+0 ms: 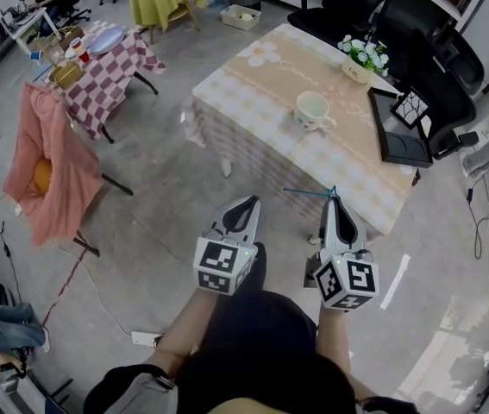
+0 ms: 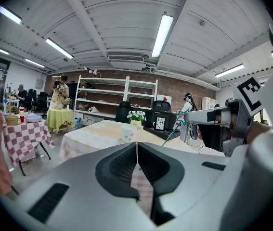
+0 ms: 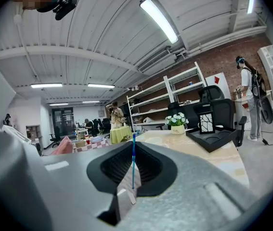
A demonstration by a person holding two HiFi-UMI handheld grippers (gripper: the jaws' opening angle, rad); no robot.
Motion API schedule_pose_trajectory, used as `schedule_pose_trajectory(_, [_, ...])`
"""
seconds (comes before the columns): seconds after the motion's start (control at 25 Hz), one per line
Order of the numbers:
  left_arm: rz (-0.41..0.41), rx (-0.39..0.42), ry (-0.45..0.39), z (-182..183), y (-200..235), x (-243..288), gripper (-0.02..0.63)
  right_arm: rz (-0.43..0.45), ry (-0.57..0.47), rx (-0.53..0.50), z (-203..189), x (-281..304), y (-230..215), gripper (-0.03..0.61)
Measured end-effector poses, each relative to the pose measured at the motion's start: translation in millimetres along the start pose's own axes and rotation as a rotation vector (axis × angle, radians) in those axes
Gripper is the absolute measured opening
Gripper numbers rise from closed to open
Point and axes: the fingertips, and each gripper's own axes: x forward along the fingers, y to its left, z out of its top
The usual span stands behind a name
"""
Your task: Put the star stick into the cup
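1. Starting nearest, at the lower middle of the head view, the grey plastic left gripper [image 1: 249, 202] had its jaws pressed together on nothing. Its own view [image 2: 136, 146] showed only a closed seam.
2. Just right of it, the matching grey right gripper [image 1: 331, 202] was clenched on the thin teal star stick [image 1: 307, 192]. In the right gripper view the stick [image 3: 133, 165] ran as a straight blue line up the seam of the shut jaws. In the head view it jutted sideways toward frame left, in the air off the table's near edge. Its star end seemed to sit at the jaw tips, though it was small.
3. Beyond, in the upper centre-right, stood the rectangular table under a beige checked cloth [image 1: 261, 84]. The white patterned ceramic cup [image 1: 313, 110] stood upright near its middle, well apart from the stick.
4. Farther still, toward the upper right, a small pot of white flowers [image 1: 360, 63] and a black square tray [image 1: 404, 149] sat on the table's far end.
5. The step in hand looked like the carry: the stick was grasped but not yet at the cup. The next move would call for reaching forward over the table and tipping the stick's free end down above the cup's mouth. It could then be lowered in before the right jaws let go.
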Motion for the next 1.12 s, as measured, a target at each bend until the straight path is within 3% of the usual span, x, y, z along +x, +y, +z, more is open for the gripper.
schedule_pose_trajectory(0.48, [-0.069, 0.033, 0.004, 9, -9, 34, 0.012, -0.032, -0.018, 0.017, 9, 19, -17, 0.017])
schedule_pose_trajectory(1.12, [-0.080, 0.054, 0.000, 52, 26, 115, 0.012, -0.045, -0.031, 0.018, 42, 100, -51, 0.017])
